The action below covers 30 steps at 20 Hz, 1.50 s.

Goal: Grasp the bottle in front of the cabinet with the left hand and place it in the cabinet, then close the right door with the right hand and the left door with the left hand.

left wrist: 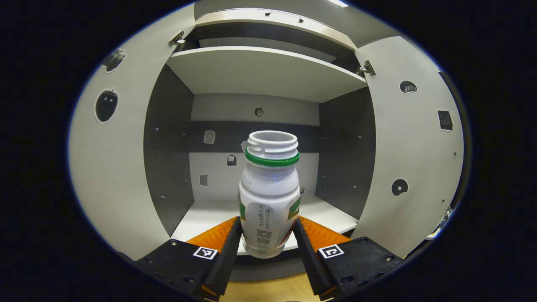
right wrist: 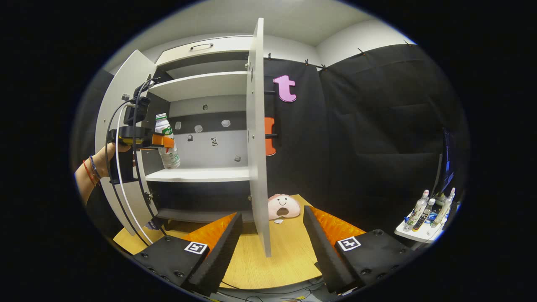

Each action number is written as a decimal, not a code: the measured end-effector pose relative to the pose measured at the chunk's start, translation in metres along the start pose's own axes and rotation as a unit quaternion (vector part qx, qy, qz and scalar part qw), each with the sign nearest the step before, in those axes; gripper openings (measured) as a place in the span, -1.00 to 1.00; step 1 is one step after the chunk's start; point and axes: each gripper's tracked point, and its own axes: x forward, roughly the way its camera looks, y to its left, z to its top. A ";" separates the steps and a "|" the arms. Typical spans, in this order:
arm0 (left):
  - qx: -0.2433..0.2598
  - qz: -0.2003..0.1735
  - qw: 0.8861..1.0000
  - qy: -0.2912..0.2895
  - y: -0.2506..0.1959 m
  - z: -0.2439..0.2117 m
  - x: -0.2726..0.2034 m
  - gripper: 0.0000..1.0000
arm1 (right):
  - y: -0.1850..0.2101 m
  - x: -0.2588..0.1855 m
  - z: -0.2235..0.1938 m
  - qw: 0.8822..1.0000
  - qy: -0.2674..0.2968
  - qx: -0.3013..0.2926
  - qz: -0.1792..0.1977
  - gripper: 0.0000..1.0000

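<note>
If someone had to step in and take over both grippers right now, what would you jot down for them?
Left gripper: shut on the bottle, upright, capless, held in front of the cabinet's middle shelf, not set down yet.
Right gripper: open, holding nothing, facing the edge of the right door.
Both doors are open; left door swung wide.
Done: bottle grasped and lifted.
Left: place it on the shelf, release, close the right door, then the left.
</note>
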 end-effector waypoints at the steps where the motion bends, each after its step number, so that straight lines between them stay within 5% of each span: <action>1: 0.006 0.002 1.000 -0.001 -0.001 0.002 0.007 0.46 | -0.005 0.000 0.002 1.000 -0.002 0.000 -0.005 0.92; 20: -0.027 0.012 0.996 0.089 -0.011 -0.059 0.102 0.48 | -0.038 0.014 0.014 0.999 -0.009 0.011 -0.049 0.92; 30: -0.018 0.022 0.996 0.089 -0.009 -0.057 0.100 0.78 | -0.037 0.009 0.014 0.999 -0.010 0.010 -0.048 0.92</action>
